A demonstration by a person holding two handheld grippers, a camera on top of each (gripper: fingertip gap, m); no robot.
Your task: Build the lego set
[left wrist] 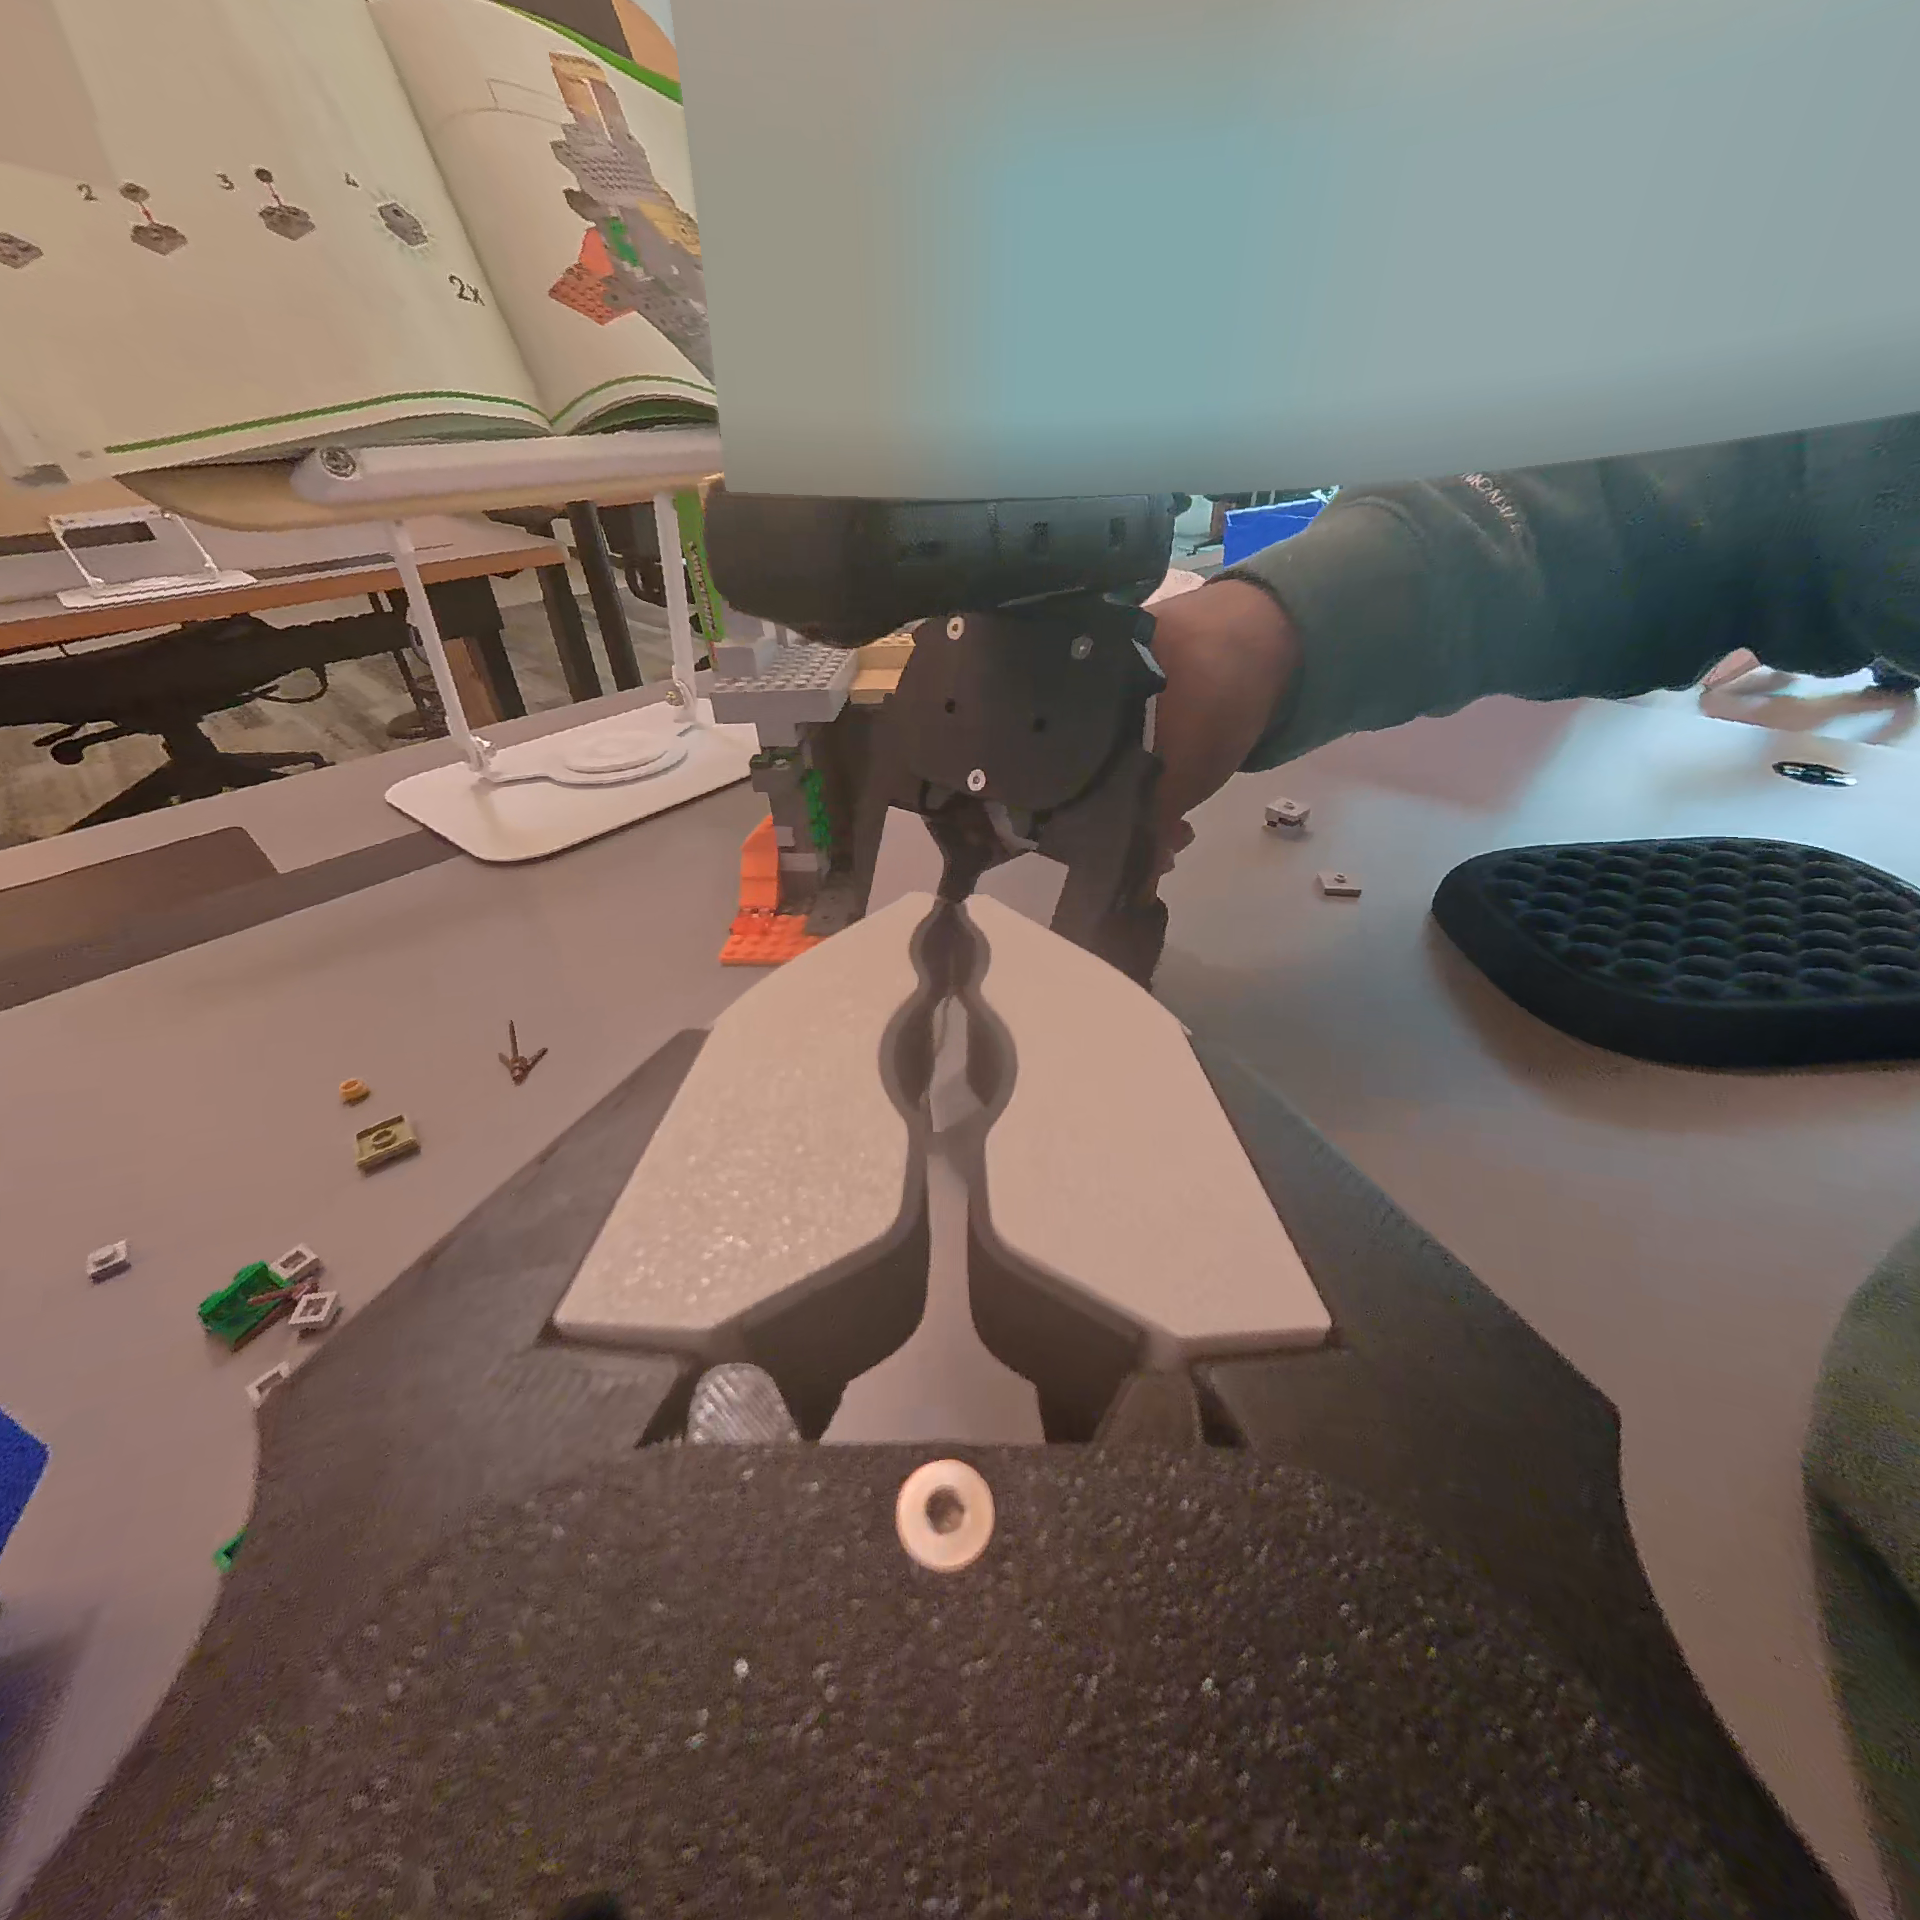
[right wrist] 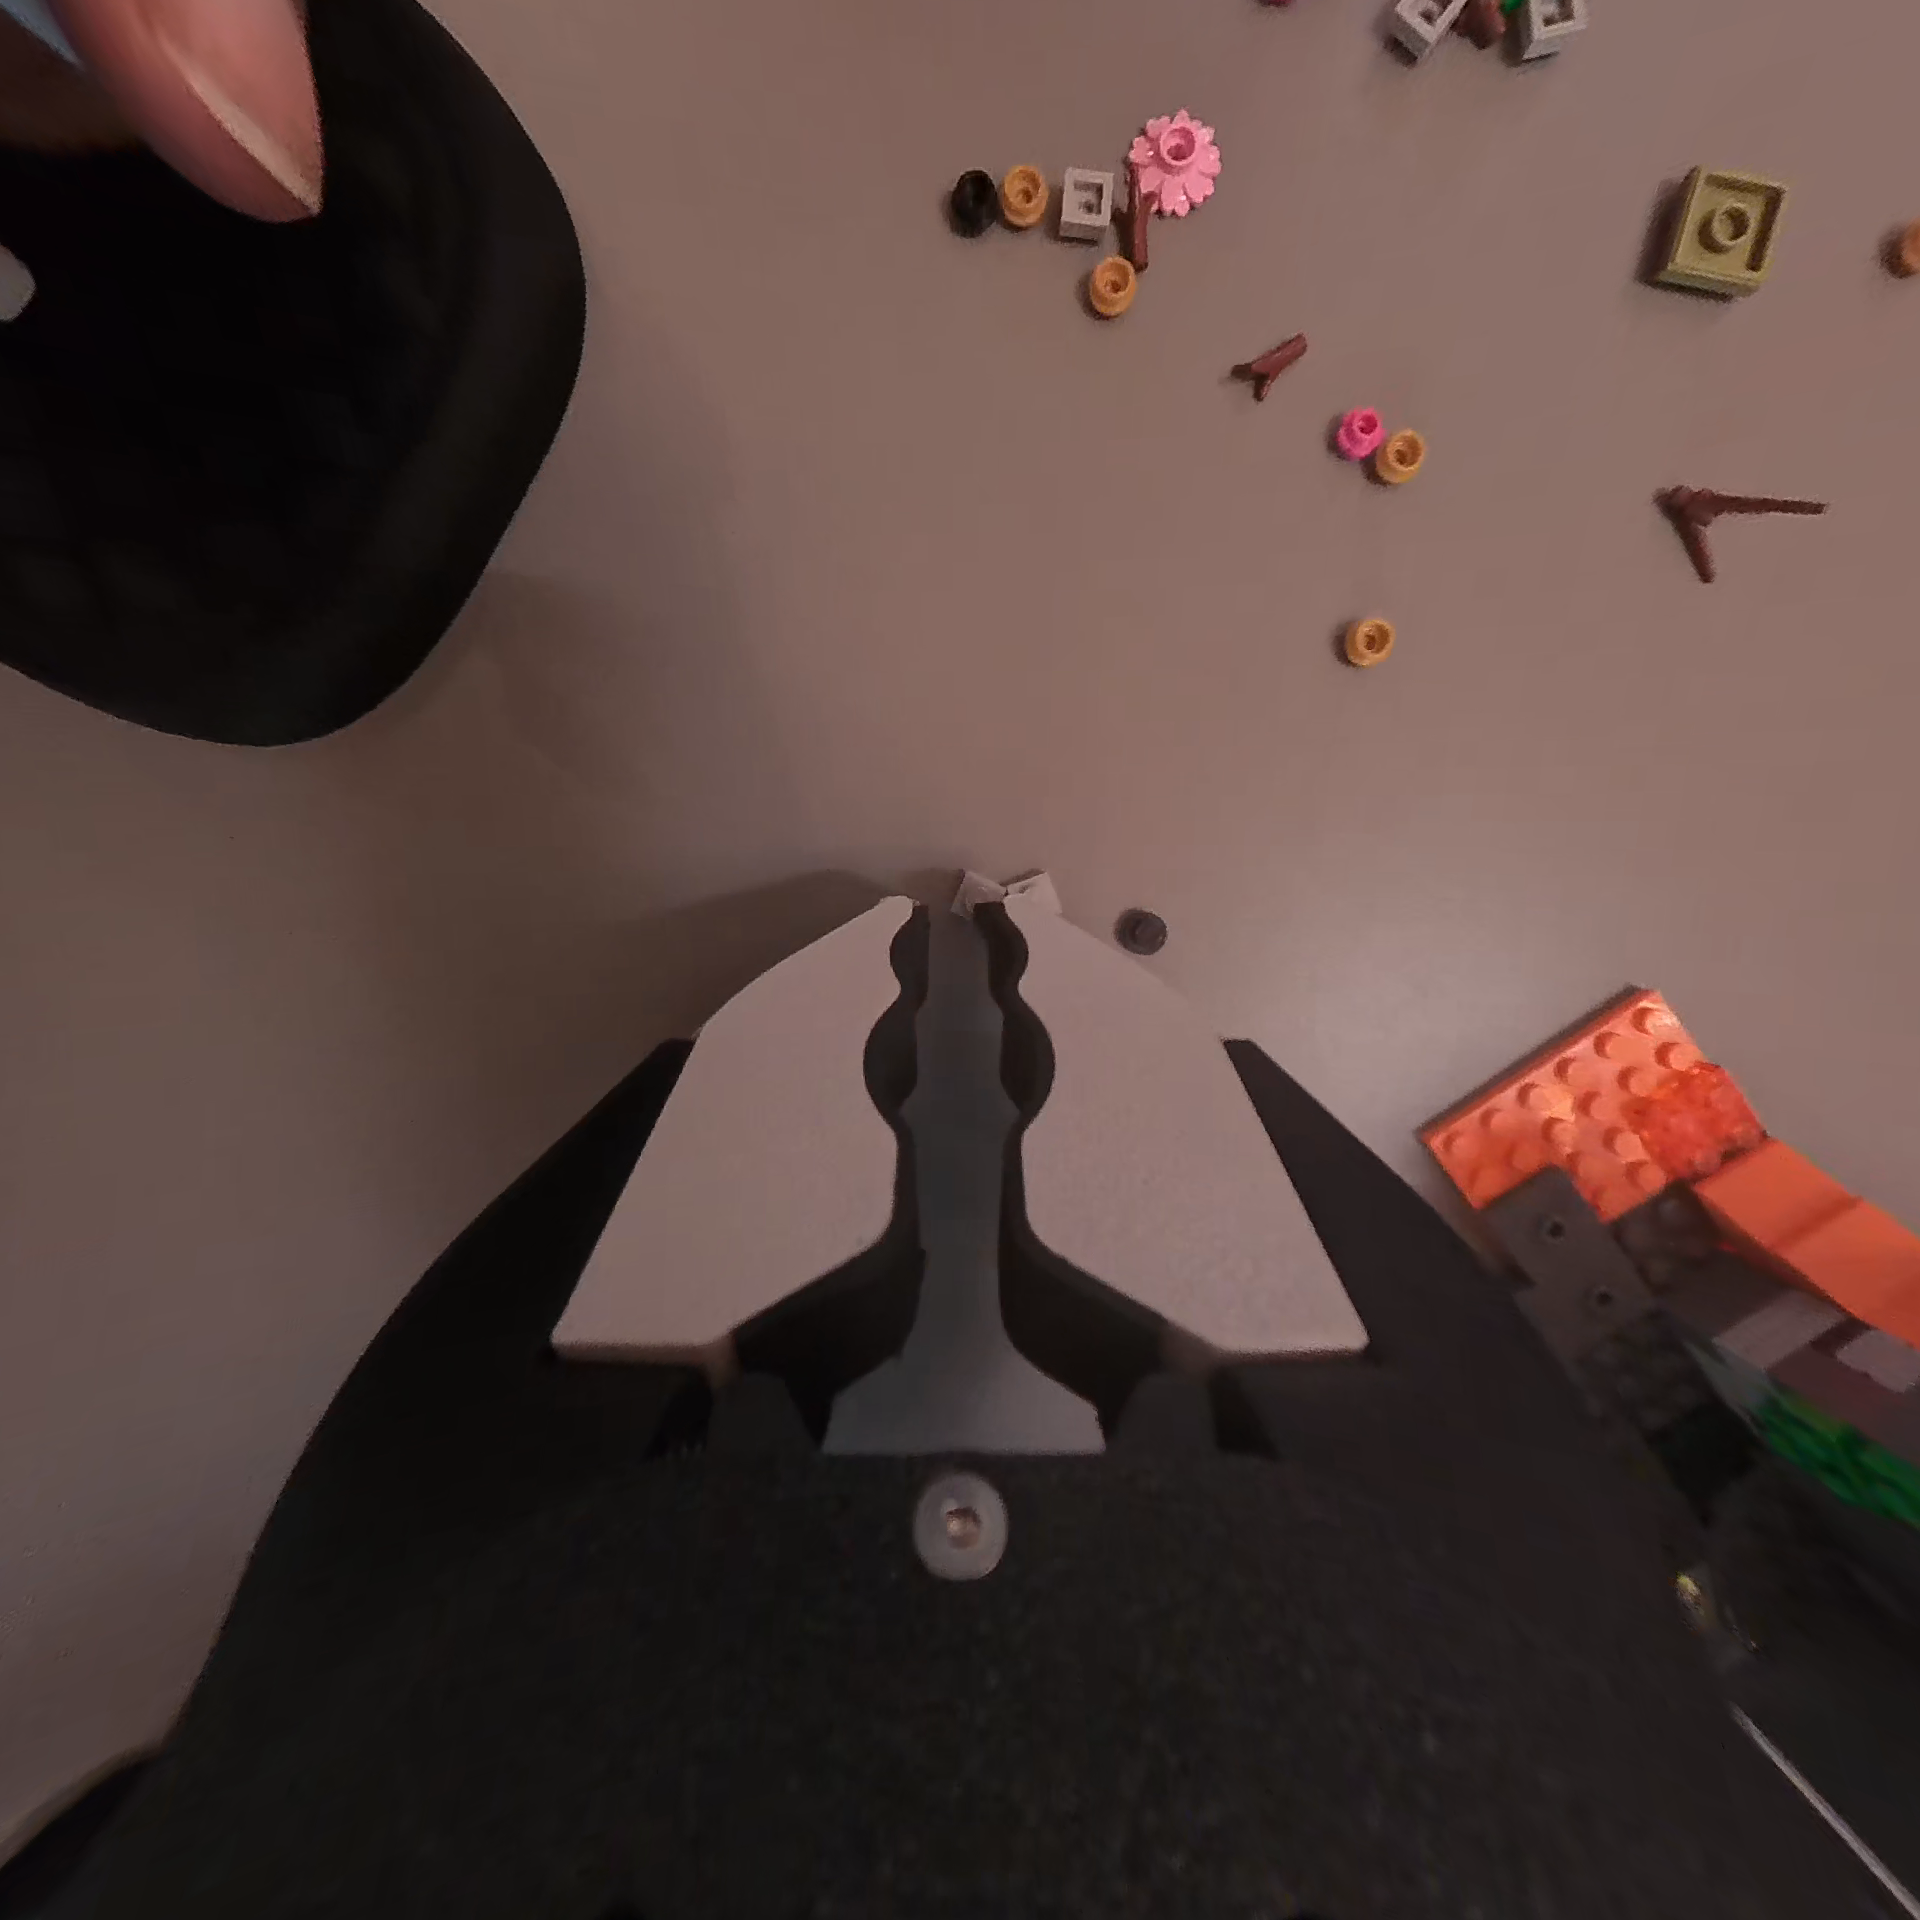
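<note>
My left gripper (left wrist: pixel 951 912) is shut, its tips meeting low over the grey table; I cannot tell whether anything thin is pinched between them. Just beyond it, my right gripper (left wrist: pixel 966 868) points down at the table beside the partly built grey and orange lego model (left wrist: pixel 787 790). In the right wrist view my right gripper (right wrist: pixel 948 906) is open by a narrow gap. A small light grey piece (right wrist: pixel 1006 890) lies on the table at its right fingertip, not between the fingers. The model's orange plate (right wrist: pixel 1558 1101) is at the lower right.
Loose pieces lie ahead: a pink flower (right wrist: pixel 1174 161), an olive plate (right wrist: pixel 1720 234), brown stems (right wrist: pixel 1725 514), tan studs, a dark stud (right wrist: pixel 1141 930). A black honeycomb mat (left wrist: pixel 1683 945) lies to the right. An instruction booklet (left wrist: pixel 312 260) stands on a white stand (left wrist: pixel 582 774). A fingertip (right wrist: pixel 260 125) is at the top left. Left tips to right tips: about 12 cm.
</note>
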